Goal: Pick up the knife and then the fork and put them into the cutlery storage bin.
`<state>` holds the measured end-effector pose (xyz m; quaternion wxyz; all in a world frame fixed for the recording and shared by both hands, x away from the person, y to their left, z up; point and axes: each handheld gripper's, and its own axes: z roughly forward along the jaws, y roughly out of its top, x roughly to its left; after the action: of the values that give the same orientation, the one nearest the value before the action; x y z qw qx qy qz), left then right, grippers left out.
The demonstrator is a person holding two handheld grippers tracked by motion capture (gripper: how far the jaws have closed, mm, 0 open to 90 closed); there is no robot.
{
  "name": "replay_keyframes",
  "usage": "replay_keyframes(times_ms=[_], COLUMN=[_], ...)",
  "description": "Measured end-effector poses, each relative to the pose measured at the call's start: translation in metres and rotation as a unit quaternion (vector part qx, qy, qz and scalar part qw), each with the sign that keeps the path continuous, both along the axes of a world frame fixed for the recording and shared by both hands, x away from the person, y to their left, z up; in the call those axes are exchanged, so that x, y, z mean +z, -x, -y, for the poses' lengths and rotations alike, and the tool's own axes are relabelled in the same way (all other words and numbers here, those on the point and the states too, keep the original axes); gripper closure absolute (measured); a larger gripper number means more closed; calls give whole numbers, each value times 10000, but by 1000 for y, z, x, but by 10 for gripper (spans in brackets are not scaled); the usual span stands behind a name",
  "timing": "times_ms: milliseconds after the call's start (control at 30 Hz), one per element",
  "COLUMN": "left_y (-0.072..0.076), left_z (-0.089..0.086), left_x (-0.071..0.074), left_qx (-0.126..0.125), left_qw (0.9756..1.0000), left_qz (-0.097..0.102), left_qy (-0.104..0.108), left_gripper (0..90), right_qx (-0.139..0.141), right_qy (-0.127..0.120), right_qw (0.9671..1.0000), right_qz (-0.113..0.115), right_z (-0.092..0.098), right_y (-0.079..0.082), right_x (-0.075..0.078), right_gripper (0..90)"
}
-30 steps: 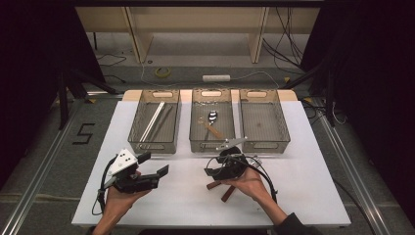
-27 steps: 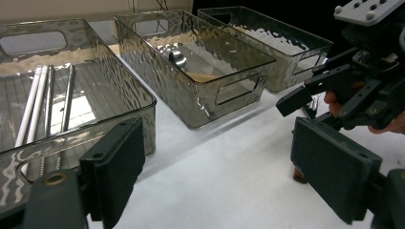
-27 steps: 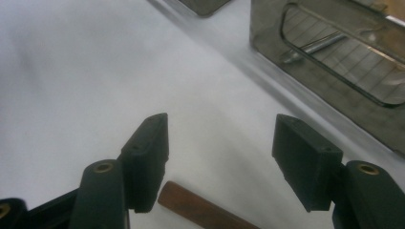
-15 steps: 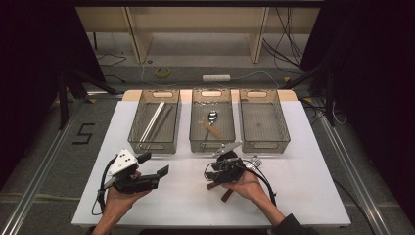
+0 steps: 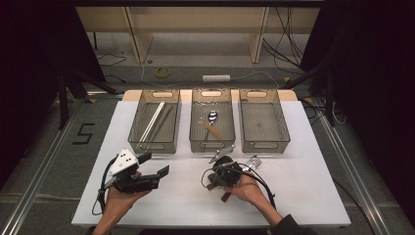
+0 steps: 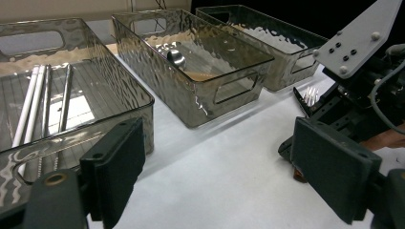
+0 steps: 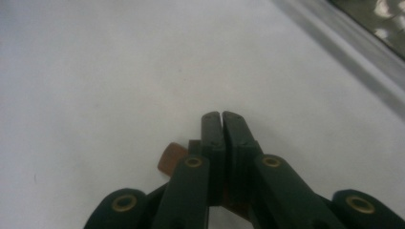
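A fork with silver tines [image 5: 254,161] and a brown handle [image 5: 226,196] lies on the white table [image 5: 303,196], in front of the middle tray. My right gripper [image 5: 214,179] sits low over it. Its jaws have just been closing and now stand shut [image 7: 222,117], with the brown handle [image 7: 172,160] poking out beside and beneath them. My left gripper [image 5: 155,165] is held above the table at the left, open [image 6: 224,171] with nothing between its pads.
Three clear trays stand in a row at the back. The left tray [image 5: 142,142] holds long white and metal sticks [image 5: 152,120]. The middle tray [image 5: 195,142] holds a wooden-handled spoon [image 5: 213,117]. The right tray [image 5: 284,142] has nothing in it.
The right gripper's jaws have closed over the fork's handle. The right hand shifted slightly. The left hand kept still.
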<state>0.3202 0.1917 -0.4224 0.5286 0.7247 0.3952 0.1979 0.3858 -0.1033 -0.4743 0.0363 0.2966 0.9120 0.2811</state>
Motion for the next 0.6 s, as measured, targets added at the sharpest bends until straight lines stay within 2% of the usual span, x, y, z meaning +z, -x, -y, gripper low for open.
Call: replay_keyframes(times_ms=[300,600], left_y=[0,0], left_z=[0,-1], left_x=[0,0], left_qx=[-9,-32], left_qw=[10000,10000], left_qz=[10,10], left_qy=[4,2], left_gripper=[188,188], right_qx=[66,162], right_qy=[64,91], right_qw=[9997,9988], right_qz=[-232,-445], right_z=[1,16], right_y=[2,18], right_x=[0,2], right_gripper=[900,900])
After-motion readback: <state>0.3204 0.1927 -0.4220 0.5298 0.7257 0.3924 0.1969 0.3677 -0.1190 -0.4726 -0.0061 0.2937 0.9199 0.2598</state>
